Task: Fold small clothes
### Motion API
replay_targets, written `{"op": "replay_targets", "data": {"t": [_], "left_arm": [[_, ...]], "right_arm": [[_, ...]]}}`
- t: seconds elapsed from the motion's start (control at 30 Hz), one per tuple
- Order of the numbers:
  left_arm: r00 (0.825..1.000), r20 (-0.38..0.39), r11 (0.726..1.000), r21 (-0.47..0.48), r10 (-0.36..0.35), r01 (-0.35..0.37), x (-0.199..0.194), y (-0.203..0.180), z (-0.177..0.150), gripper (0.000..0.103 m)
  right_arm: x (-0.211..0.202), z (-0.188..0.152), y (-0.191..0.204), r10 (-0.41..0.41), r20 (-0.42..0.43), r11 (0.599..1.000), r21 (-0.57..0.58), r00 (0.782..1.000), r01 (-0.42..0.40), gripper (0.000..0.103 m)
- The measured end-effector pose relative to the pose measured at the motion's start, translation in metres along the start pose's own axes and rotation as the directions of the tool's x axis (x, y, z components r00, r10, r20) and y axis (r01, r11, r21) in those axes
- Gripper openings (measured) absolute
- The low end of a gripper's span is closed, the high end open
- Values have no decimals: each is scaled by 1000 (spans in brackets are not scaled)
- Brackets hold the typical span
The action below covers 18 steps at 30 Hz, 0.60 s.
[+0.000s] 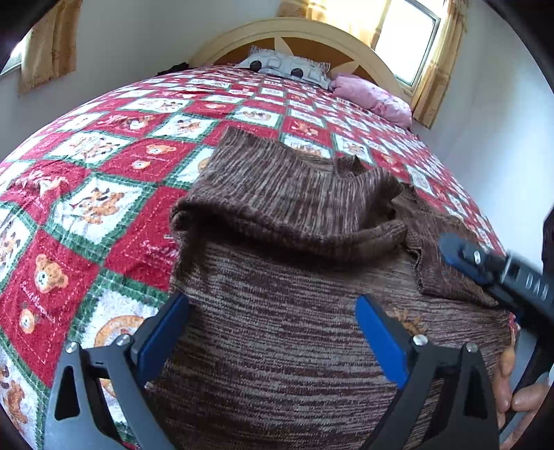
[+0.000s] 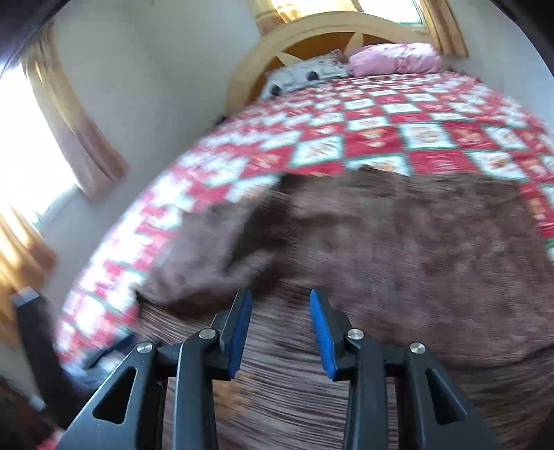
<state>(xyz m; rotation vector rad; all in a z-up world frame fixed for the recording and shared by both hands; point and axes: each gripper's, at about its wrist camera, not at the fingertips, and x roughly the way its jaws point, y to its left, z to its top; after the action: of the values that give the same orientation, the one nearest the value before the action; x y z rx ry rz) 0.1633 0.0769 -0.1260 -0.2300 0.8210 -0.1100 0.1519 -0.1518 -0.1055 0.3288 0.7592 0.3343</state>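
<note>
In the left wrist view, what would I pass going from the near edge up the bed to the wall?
Left tongs → brown knitted sweater → red patchwork quilt → grey patterned pillow → arched wooden headboard.

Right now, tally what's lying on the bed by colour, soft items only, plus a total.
Brown: 1, the knit sweater
Pink: 1, the pillow
Grey patterned: 1, the pillow
Red, white and green: 1, the quilt
Total: 4
</note>
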Motion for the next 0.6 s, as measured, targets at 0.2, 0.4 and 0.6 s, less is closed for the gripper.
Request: {"op": "replay_targets", "data": {"t": [0.2, 0.4, 0.6], "left_arm": [[1000, 5, 1000, -7, -9, 9, 1, 2, 0, 99], [998, 21, 997, -50, -52, 53, -1, 16, 2, 99], [998, 21, 997, -51, -55, 56, -2, 15, 3, 100]], "right_arm": [[63, 15, 29, -104, -114, 990, -109, 988, 92, 37], [77, 11, 36, -182, -126, 979, -120, 975, 168, 36], [61, 19, 40, -175, -118, 972, -177, 977, 153, 14]]}}
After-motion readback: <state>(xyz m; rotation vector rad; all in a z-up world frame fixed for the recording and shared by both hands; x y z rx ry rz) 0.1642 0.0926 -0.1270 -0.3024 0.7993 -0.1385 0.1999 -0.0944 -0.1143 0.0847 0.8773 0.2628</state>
